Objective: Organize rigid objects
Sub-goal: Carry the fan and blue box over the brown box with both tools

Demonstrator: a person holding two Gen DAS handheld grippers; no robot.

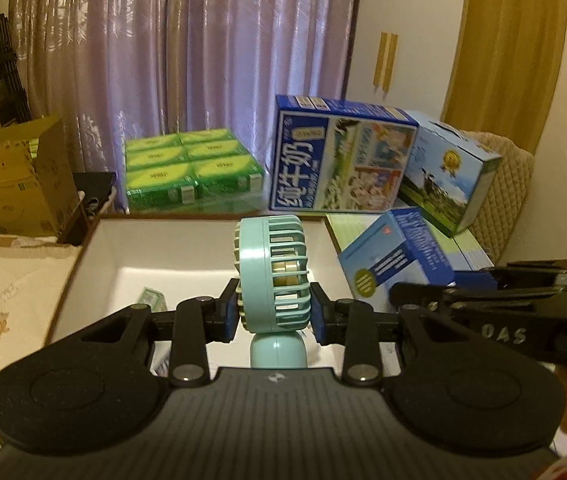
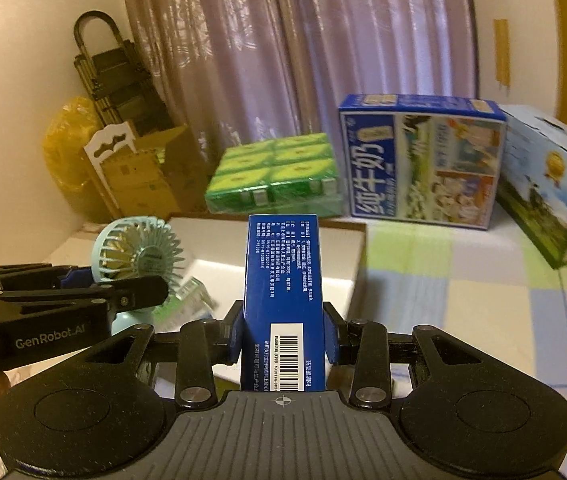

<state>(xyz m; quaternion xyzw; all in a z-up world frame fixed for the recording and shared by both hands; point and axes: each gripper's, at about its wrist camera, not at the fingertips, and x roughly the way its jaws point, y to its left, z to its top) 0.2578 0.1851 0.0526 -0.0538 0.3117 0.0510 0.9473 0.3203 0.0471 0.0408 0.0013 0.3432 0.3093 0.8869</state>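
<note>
Left wrist view puts your left gripper closest, its pads pressed on either side of the mint-green fan, which sits upright in the grip above the open white box. Beside it, your right gripper is clamped on the long faces of the blue carton, barcode end toward the camera, hanging over the near right part of that same box. So both items are lifted and over or near the container, but neither is set down; by my reading you are about midway, with the two placements still to make. Inside the box you can see one small green packet lying on the floor, tilted; the rest of the floor is largely hidden by the grippers. The box rests on a checked cloth. Beyond its far rim stand a green multipack, a large milk carton and a second printed carton leaning to its right, all outside the box, with a curtain behind them.
</note>
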